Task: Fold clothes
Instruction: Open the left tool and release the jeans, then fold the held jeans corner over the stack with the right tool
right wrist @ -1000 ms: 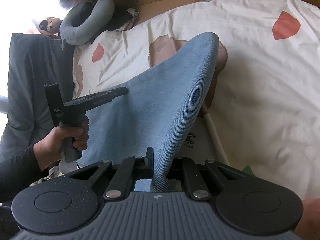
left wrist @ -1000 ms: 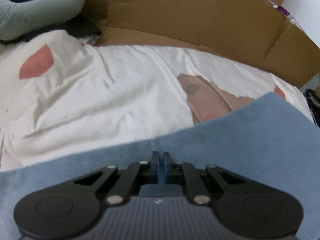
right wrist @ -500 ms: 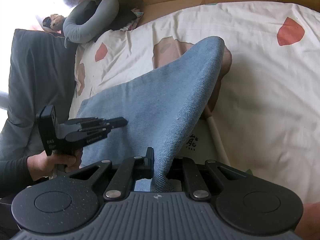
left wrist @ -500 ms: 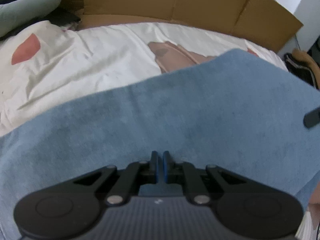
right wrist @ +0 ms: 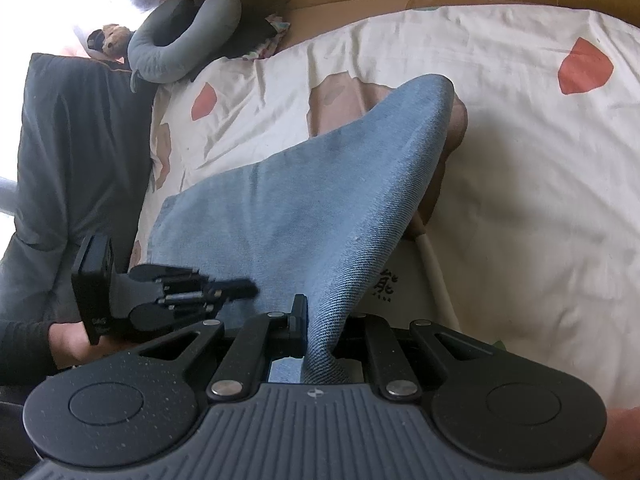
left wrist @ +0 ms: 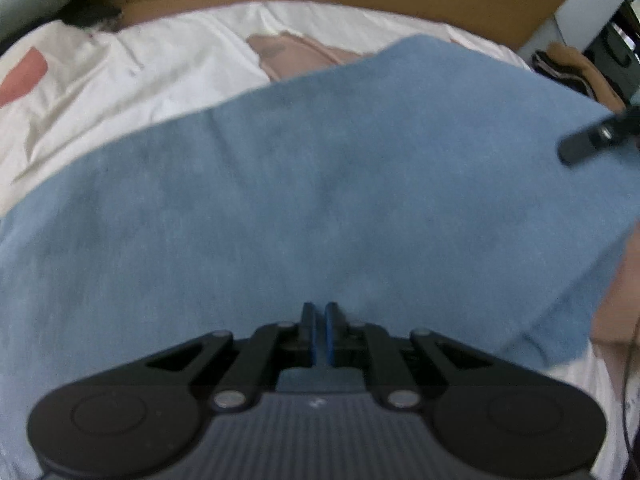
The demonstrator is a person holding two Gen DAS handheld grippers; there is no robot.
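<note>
Both claws clenched — right claw (right wrist: 320, 320) pinching denim garment (right wrist: 312, 208) | left claw (left wrist: 319, 320) seemingly empty

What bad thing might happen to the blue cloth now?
The right gripper pinches only a narrow bunch of the blue cloth, so it might slip out. The left gripper looks shut on an edge; if either lets go, the fold may land crooked. The cloth could also drag the pink garment lying underneath.
</note>
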